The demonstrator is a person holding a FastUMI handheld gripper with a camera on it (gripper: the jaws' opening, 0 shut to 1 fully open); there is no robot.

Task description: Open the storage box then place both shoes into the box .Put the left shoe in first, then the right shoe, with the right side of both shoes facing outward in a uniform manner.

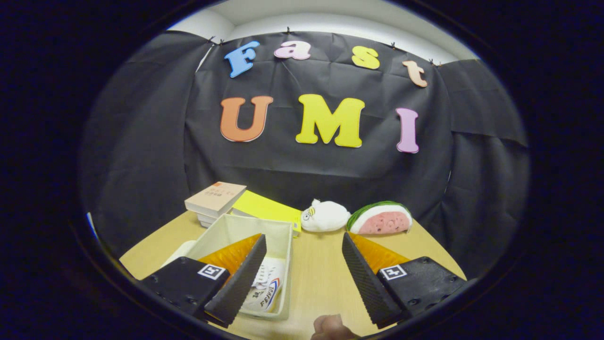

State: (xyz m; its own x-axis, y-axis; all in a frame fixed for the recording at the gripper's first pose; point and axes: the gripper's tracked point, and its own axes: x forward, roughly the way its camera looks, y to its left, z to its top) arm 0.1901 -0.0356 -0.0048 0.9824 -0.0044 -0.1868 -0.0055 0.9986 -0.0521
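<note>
The gripper (302, 264) hangs over the table (321, 278) with its fingers spread wide and nothing between them but bare wood; at six o'clock, nearest of all, a fingertip (330, 327) of the person's hand shows below the gap. Just behind the left finger, at about eight o'clock, sits the box (283, 236), open-topped, and inside it lies a white shoe (266, 290), so the lid step and the first shoe look done, though the finger covers much of the interior and I cannot tell which way that shoe faces, or whether it is truly the left one. The step in hand, by my reckoning, is fetching the right shoe, which I cannot place from here. To do it well, turn the gripper until the shoe comes between the fingers, pinch it across the narrow of the upper rather than the toe, and carry it level. Lower it beside the first shoe with the same side turned outward, and clear the box wall at nine o'clock before letting go. Further off, at eleven o'clock, books (214, 198) are stacked by a yellow sheet (266, 208); at twelve and one o'clock a white plush (325, 216) and a watermelon plush (381, 219) sit against the cloth, well away from the work.
</note>
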